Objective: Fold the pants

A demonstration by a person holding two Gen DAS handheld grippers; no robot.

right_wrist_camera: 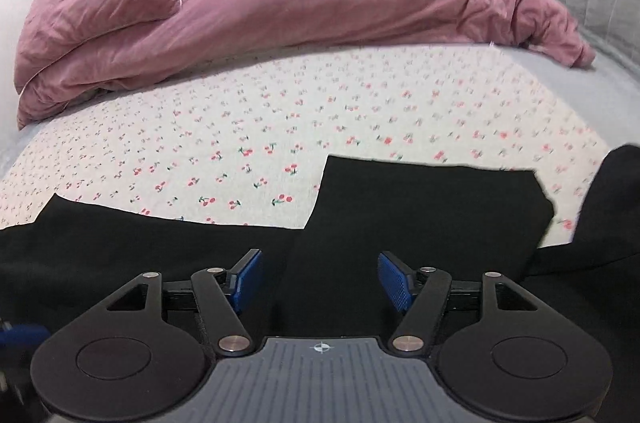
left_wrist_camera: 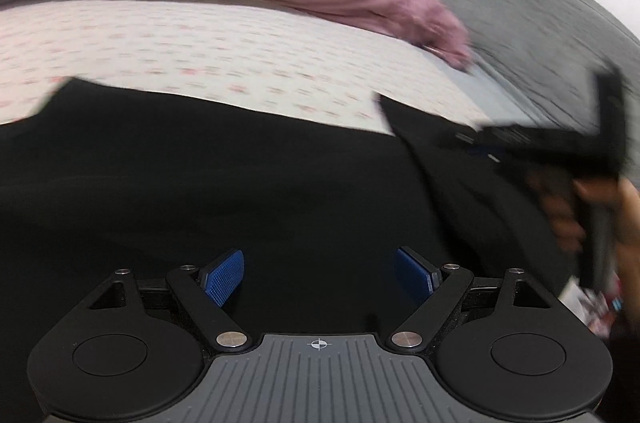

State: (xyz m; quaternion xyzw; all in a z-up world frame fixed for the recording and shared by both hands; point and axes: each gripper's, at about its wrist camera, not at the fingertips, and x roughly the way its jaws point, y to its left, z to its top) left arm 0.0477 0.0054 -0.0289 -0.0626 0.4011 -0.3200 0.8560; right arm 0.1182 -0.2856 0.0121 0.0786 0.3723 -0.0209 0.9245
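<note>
Both grippers, left (left_wrist_camera: 319, 277) and right (right_wrist_camera: 320, 281), hang wide open over black pants (right_wrist_camera: 420, 207), gripping nothing; pink duvet (right_wrist_camera: 280, 3) at twelve o'clock.

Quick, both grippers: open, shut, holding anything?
Left gripper: open, empty, over the black pants.
Right gripper: open, empty, over the pants too.

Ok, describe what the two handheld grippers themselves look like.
The left gripper and right gripper look alike: two fingers with blue, finely textured pads, black linkage arms joined by silver pivot pins, two round black discs at the base, and a grey ribbed plate between them marked with a small white crosshair. No cables or sleeves are clearly visible.
</note>
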